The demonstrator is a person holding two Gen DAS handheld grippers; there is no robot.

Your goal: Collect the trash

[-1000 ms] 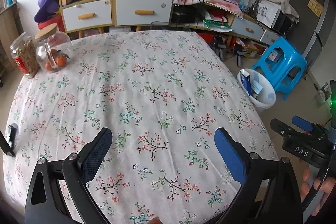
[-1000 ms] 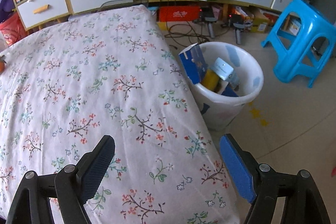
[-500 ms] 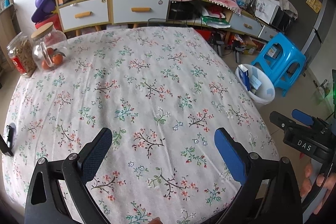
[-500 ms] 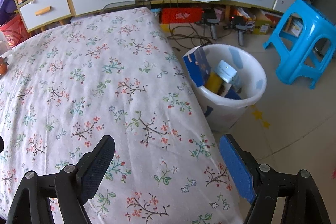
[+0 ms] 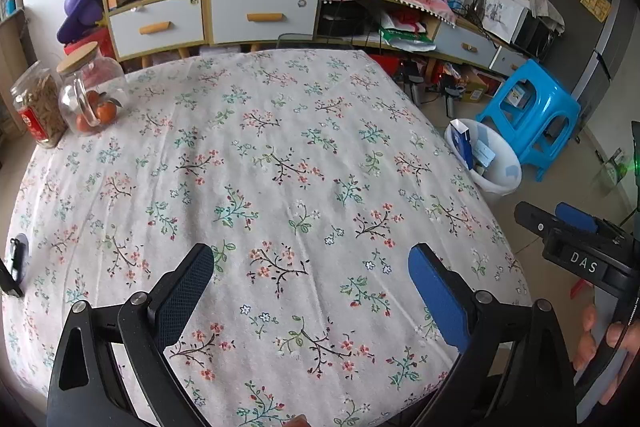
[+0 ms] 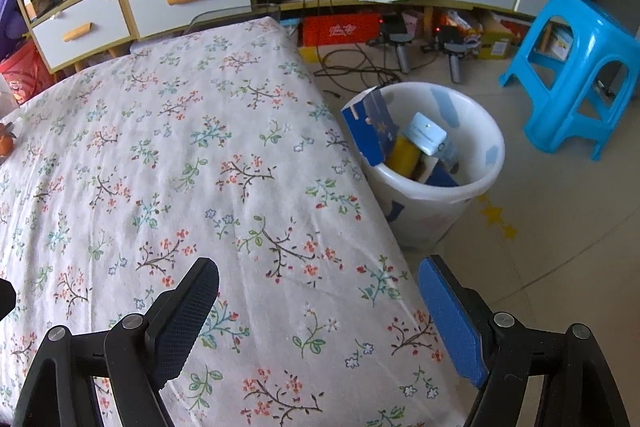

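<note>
A white trash bin (image 6: 486,163) stands on the floor by the table's right edge; it also shows in the left wrist view (image 5: 505,171). It holds a blue carton (image 6: 370,129), a yellow item (image 6: 405,153) and a white-capped item (image 6: 426,133). My left gripper (image 5: 312,287) is open and empty above the near side of the floral tablecloth (image 5: 272,163). My right gripper (image 6: 318,303) is open and empty over the table's near right edge, short of the bin. It appears from the side in the left wrist view (image 5: 576,227).
Two glass jars (image 5: 86,95) stand at the table's far left. A blue plastic stool (image 6: 576,67) stands on the floor beyond the bin. Cabinets with drawers (image 5: 256,15) and cluttered shelves line the back wall. Cables (image 6: 352,67) lie on the floor.
Both grippers have drawn back and risen a little, so the table and bin look farther away. Both stay open and empty.
</note>
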